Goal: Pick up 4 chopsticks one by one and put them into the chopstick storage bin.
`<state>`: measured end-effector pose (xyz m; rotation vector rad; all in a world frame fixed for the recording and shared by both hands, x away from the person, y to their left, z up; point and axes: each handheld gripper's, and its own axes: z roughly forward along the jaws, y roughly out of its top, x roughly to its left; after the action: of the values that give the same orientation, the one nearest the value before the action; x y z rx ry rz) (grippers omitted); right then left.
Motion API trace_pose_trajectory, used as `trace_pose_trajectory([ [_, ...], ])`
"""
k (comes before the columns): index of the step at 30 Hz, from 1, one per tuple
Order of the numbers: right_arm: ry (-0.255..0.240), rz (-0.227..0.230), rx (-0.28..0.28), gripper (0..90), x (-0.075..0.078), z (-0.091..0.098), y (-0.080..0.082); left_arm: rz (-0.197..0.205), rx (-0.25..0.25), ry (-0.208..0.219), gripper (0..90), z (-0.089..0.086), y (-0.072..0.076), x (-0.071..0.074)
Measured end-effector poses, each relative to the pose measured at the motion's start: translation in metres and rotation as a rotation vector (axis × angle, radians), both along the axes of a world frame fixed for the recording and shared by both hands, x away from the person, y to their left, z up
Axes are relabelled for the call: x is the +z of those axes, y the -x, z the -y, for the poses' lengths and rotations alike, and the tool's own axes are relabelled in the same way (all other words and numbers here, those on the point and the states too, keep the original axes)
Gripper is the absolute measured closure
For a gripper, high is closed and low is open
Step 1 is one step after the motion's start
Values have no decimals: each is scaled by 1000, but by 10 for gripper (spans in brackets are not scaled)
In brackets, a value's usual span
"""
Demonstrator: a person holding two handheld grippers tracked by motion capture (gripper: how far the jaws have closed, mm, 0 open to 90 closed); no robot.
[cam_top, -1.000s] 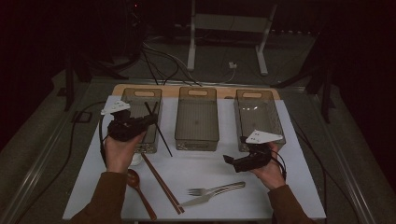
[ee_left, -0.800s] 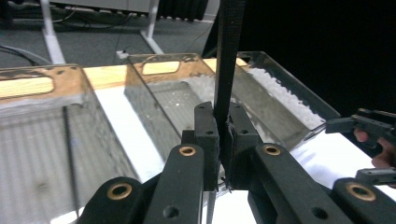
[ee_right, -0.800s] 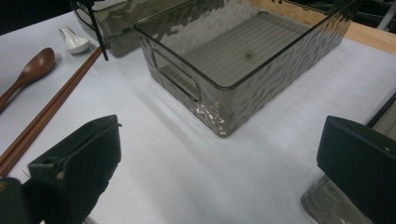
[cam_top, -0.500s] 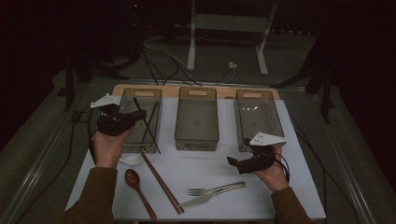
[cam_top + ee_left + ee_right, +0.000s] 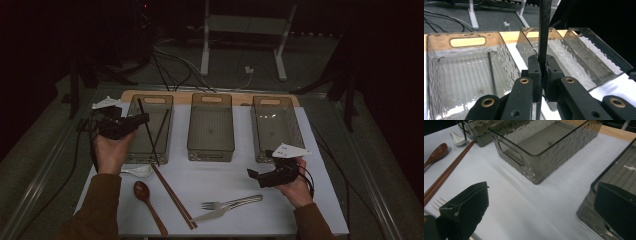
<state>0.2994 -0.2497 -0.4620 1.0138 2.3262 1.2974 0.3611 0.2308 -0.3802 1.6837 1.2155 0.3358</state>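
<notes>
Both my forearms are wearing brown sleeves [image 5: 100, 205], cuffs ending at the wrists. My left gripper [image 5: 131, 121] is showing a black body with a pale grey three-cornered plate [image 5: 106, 103] on top. A black cable [image 5: 92, 150] is looping down from it beside my wrist. My right gripper [image 5: 256, 176] is built the same: black body, grey plate [image 5: 290, 150], thin black cable [image 5: 309, 177] curling round the back of my hand. In the left gripper view, the linkage arms are looking matte black with brass-coloured round bushings [image 5: 524, 80] at the pivots. In the right gripper view, the jaws are appearing as blocky black pads [image 5: 471, 202] with flat faces.
</notes>
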Motion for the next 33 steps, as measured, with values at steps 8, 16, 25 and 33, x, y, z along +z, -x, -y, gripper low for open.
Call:
trace_pose_trajectory([
  [8,-9,-6,-5,0,-4,2,1,-2,35,5,867,-2,-18,-5],
  [16,-10,-6,-8,0,-6,2,1,12,59,8,867,0,-33,-9],
  [25,-29,-1,-18,0,-5,6,1,35,83,3,865,4,-43,-8],
  [33,-32,0,-18,0,-5,6,1,25,116,0,864,10,-54,-16],
])
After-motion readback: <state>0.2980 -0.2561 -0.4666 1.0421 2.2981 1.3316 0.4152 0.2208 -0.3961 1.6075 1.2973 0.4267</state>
